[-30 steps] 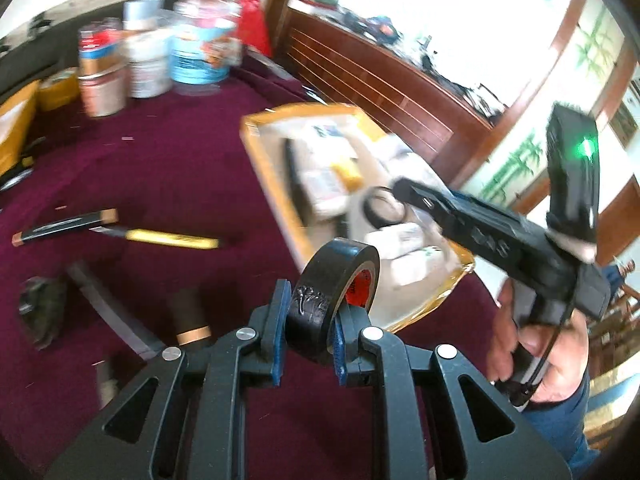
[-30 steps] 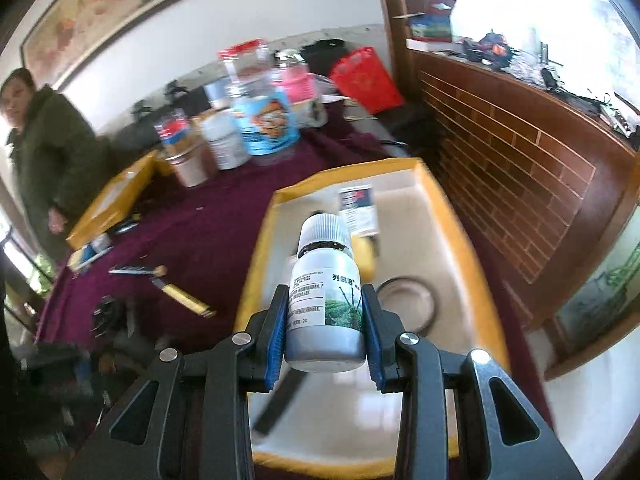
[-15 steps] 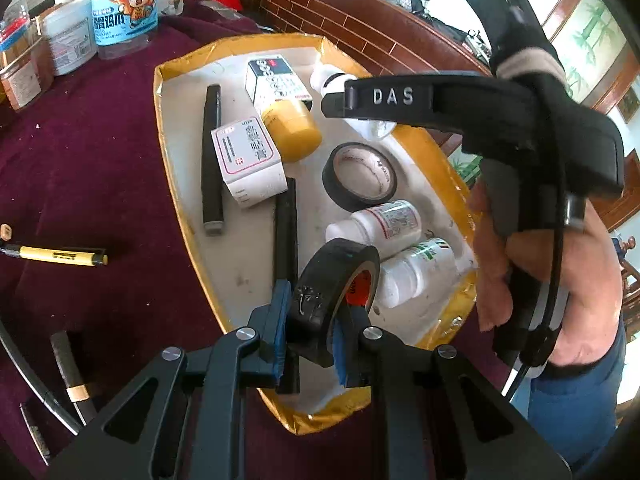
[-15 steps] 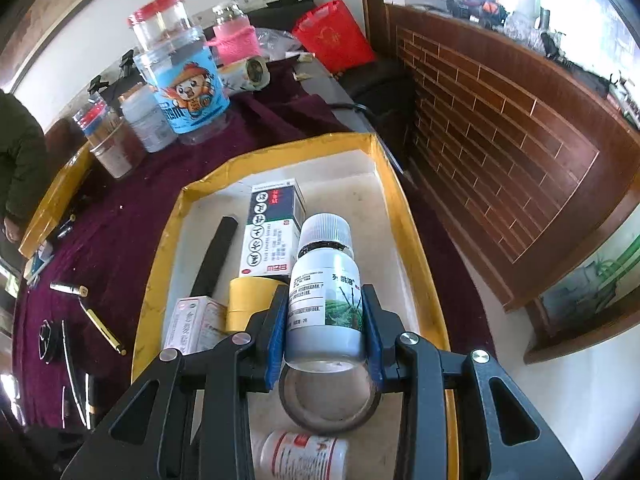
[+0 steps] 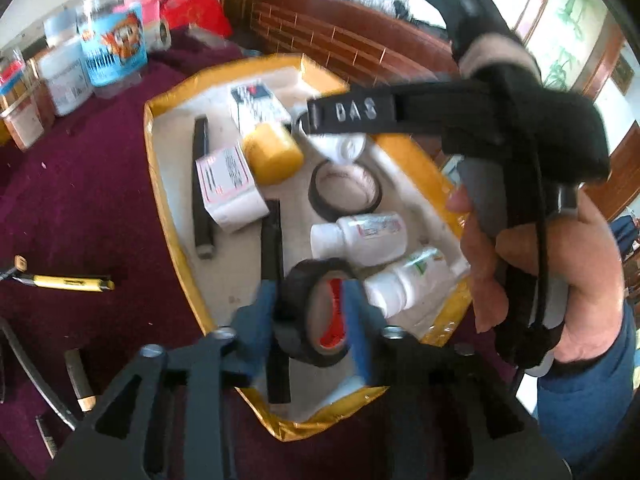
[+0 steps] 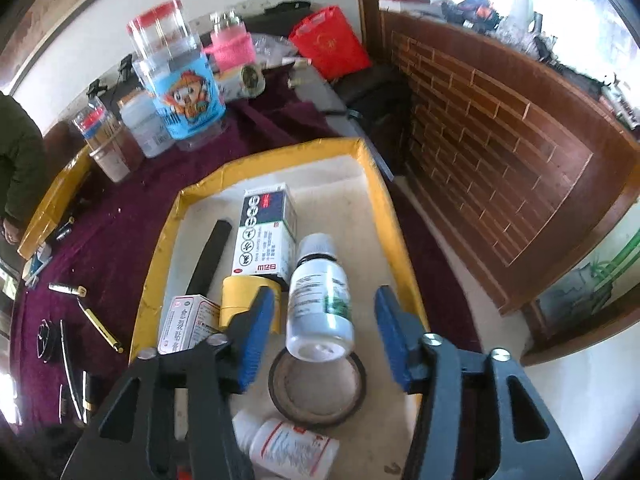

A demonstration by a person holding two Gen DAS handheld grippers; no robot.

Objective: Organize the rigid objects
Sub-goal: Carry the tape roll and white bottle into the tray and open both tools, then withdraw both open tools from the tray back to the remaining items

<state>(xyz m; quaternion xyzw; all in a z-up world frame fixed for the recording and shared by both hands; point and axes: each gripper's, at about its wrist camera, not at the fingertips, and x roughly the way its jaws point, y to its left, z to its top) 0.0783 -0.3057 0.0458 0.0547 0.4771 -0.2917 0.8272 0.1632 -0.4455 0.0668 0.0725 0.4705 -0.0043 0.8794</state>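
A yellow-rimmed tray [image 5: 168, 216] [image 6: 394, 216] holds boxes, bottles, a yellow roll and black sticks. My left gripper [image 5: 316, 320] has spread wide over the tray's near end; the black tape roll [image 5: 316, 316] sits loosely between its blue pads, and whether they still touch it is blurred. My right gripper [image 6: 324, 336] is open over the tray's middle. The white bottle with a green label [image 6: 320, 300] is free between its pads, tilted, over another black tape ring [image 6: 318, 388]. The right gripper's body [image 5: 480, 120] fills the right of the left wrist view.
Plastic jars [image 6: 176, 92] and a red bag [image 6: 328, 44] stand at the table's back. A yellow pen [image 5: 68, 282] and dark tools [image 5: 76, 376] lie on the maroon cloth left of the tray. A wooden panel [image 6: 500, 128] borders the right side. A person [image 6: 16, 160] stands at far left.
Both grippers have opened. The right one let go of the white bottle, which now tips between its pads. The left jaws spread around the black tape roll, over the tray.
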